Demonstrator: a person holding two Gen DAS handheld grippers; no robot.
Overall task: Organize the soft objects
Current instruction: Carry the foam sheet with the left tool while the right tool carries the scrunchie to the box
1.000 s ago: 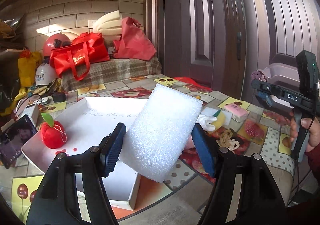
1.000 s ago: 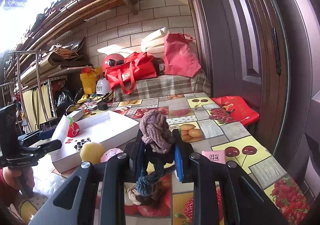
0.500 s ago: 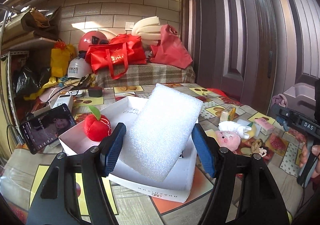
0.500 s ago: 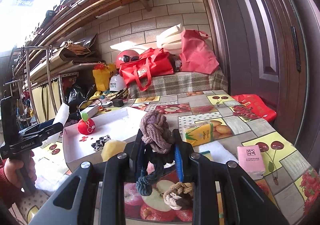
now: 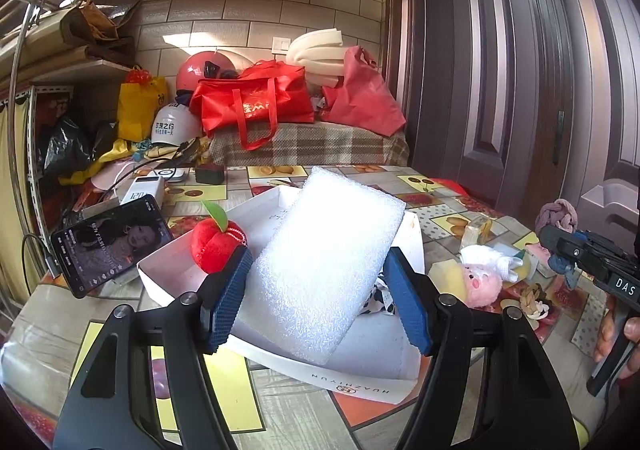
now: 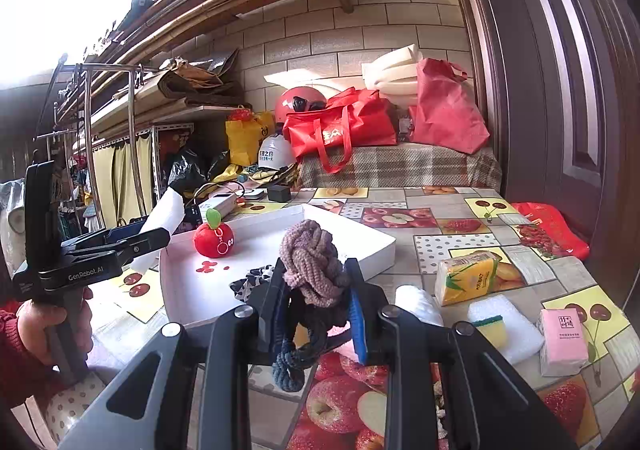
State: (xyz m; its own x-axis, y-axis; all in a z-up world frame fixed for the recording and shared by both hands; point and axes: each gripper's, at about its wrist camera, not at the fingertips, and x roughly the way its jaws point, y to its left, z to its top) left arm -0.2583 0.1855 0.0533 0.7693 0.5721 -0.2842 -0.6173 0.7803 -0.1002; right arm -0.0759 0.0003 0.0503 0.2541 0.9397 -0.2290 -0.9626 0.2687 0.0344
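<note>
Soft objects, part sorted: white box (image 6: 384, 246) on the fruit-patterned surface (image 6: 460, 217) already holds a red plush apple (image 6: 214, 240) and a black-and-white patterned cloth (image 6: 250, 282). In transit — a white foam block (image 5: 324, 266), pinched at its sides between the half-spread pads of the left gripper (image 5: 316, 304) and held tilted over the box; a knotted rope toy (image 6: 312, 274), mauve above and dark blue below, clamped tight in the fully closed right gripper (image 6: 320, 314) just short of the box's near edge. Left outside, by appearance: pink plush pig (image 5: 480, 282), a tan rope knot (image 5: 530, 300), yellow-green sponge (image 6: 490, 328) on a white foam pad (image 6: 516, 330), two tissue packs (image 6: 562, 338). Nearby clutter: propped phone (image 5: 108, 244), power bank (image 5: 146, 187), helmets and red bags behind. Obstruction judged slight — the apple and cloth take up part of the box floor, and both grippers converge on one box.
</note>
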